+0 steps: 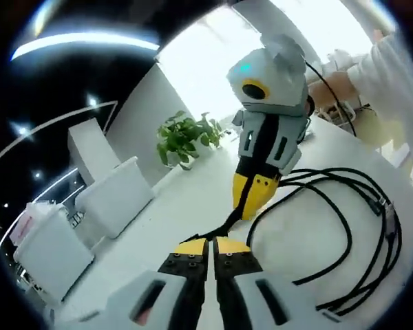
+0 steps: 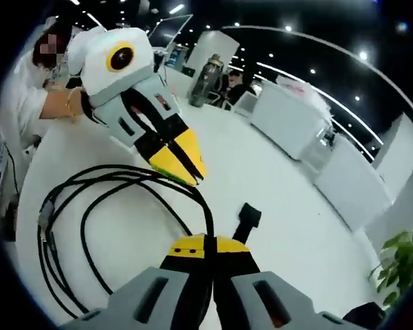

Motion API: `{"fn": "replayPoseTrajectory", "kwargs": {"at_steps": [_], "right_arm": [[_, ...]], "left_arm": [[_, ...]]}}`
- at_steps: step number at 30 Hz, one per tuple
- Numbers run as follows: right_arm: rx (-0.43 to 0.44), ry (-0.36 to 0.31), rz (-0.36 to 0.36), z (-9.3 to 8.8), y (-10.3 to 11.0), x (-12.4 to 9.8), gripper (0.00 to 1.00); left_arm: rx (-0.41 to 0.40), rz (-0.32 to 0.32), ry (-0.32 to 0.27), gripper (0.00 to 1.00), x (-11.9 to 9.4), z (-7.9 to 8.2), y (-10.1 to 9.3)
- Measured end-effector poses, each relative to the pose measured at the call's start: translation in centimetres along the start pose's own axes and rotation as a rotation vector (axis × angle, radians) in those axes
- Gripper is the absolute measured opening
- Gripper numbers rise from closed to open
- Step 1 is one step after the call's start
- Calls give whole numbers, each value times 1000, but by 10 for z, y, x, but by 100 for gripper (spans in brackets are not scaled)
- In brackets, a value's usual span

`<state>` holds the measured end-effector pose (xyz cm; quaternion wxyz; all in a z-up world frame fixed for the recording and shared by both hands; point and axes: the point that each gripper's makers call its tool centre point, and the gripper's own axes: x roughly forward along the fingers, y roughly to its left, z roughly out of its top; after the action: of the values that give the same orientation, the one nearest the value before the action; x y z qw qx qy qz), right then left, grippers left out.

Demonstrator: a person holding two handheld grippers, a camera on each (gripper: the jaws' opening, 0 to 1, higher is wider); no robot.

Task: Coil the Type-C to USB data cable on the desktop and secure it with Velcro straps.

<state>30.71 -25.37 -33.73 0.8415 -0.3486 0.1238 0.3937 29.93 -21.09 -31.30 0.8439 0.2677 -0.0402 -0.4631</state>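
The black data cable (image 1: pixel 344 227) lies in several loose loops on the white table (image 1: pixel 193 185), to the right in the left gripper view. My left gripper (image 1: pixel 210 242) is shut on a strand of it at the bottom. The right gripper (image 1: pixel 251 205) reaches down from above and pinches the same strand a short way further along. In the right gripper view, my right gripper (image 2: pixel 207 240) is shut on the cable (image 2: pixel 82 220), whose loops spread to the left. The left gripper (image 2: pixel 186 168) holds it just beyond. A short flat black end piece (image 2: pixel 248 218) sticks up beside my right jaws.
White boxes (image 1: pixel 113 196) and a potted plant (image 1: pixel 186 137) stand at the table's far side. A person in a white sleeve (image 1: pixel 382 75) holds the right gripper. More white boxes (image 2: pixel 289 113), a dark metal flask (image 2: pixel 210 79) and a plant (image 2: pixel 403 265) ring the table (image 2: pixel 282 199).
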Motion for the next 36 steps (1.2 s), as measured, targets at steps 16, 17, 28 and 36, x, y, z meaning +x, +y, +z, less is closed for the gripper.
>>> {"fn": "replayPoseTrajectory", "kwargs": {"at_steps": [16, 17, 28, 36], "right_arm": [[-8, -74, -39, 12, -23, -36, 1], [-15, -92, -48, 19, -25, -42, 1], [-100, -180, -149, 64, -46, -80, 1], [-122, -227, -171, 86, -56, -90, 1]], "left_arm": [[-323, -56, -101, 8, -1, 12, 3], [-357, -58, -113, 10, -4, 14, 5], [-872, -240, -258, 12, -25, 17, 7], [-1061, -295, -384, 56, -24, 23, 20]]}}
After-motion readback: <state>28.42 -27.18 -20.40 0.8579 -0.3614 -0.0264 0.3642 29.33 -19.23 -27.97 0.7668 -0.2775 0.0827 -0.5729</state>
